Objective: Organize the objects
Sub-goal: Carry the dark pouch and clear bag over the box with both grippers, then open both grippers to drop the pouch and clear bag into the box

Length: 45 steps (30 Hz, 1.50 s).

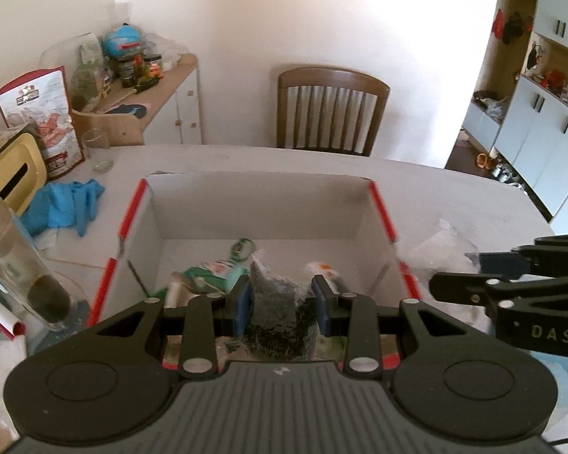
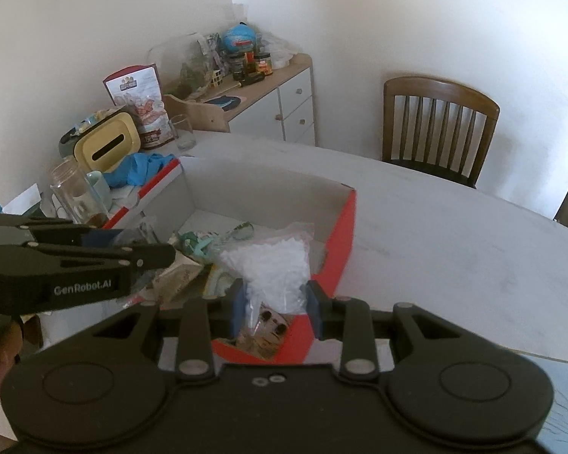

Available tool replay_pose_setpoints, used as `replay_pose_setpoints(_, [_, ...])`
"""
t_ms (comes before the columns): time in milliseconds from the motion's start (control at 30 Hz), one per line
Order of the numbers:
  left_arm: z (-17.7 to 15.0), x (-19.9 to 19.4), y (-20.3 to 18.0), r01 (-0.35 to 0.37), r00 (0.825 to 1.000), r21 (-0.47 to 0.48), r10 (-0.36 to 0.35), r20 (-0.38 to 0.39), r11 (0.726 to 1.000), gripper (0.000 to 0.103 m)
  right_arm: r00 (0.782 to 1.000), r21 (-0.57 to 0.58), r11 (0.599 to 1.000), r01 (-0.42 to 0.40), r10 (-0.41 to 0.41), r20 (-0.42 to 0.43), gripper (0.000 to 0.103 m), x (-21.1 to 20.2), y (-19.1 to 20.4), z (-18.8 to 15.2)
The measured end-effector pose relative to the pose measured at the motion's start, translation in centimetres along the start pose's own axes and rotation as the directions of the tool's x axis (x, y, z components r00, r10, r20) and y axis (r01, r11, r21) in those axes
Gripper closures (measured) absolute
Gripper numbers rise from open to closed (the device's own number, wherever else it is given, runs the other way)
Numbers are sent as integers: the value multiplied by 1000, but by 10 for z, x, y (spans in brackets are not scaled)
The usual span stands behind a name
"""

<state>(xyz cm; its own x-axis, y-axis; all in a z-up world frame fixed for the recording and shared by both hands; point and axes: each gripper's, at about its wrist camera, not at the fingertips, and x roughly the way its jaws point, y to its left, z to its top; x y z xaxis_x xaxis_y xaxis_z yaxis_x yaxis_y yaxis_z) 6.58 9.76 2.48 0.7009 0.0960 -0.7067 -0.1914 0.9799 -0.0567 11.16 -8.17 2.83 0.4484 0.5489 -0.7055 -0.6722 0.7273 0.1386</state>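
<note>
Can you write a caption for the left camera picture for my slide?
Left gripper holds a bag of dark dried leaves over the red-edged box on the table.

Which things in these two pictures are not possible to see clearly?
- Left wrist view: dark bag of dried leaves, bottom hidden by the left gripper.
- Right wrist view: clear bag of white bits, lower end behind the right gripper.
- Red-edged cardboard box: contents blurred.

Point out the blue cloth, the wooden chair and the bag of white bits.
blue cloth (image 1: 66, 204): left wrist view, middle of the crumpled fabric.
wooden chair (image 2: 441, 92): right wrist view, top rail of its back.
bag of white bits (image 2: 272, 265): right wrist view, the white filling.
</note>
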Motion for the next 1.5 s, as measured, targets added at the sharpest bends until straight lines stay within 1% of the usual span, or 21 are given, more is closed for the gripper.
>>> replay_pose_setpoints(133, [9, 13, 20, -28, 1000, 3, 28, 5, 1000, 69, 1000, 3, 1000, 11, -11, -4, 71, 12, 9, 7])
replay_pose_setpoints(300, [19, 34, 44, -38, 999, -19, 38, -6, 999, 69, 999, 6, 999, 35, -35, -18, 71, 32, 18, 13])
replay_pose_setpoints(500, [24, 60, 57, -45, 999, -16, 45, -31, 999, 69, 998, -23, 998, 50, -51, -48, 71, 57, 36, 15])
replay_pose_setpoints(767, [20, 94, 60, -39, 996, 16, 40, -80, 999, 69, 993, -74, 996, 55, -62, -98, 71, 87, 57, 10])
replay_pose_setpoints(1000, [12, 109, 58, -26, 993, 31, 29, -114, 999, 69, 991, -98, 994, 55, -66, -115, 70, 99, 64, 5])
replay_pose_setpoints(1100, [8, 113, 57, -22, 992, 31, 26, -127, 999, 68, 989, -100, 993, 60, -72, -127, 70, 104, 64, 3])
replay_pose_setpoints(1233, [5, 114, 56, -13, 992, 38, 18, -124, 999, 68, 986, -106, 992, 65, -80, -143, 69, 108, 64, 1])
replay_pose_setpoints(1500, [5, 115, 52, 7, 991, 46, -1, -131, 999, 67, 985, -115, 991, 69, -86, -151, 67, 112, 64, 0])
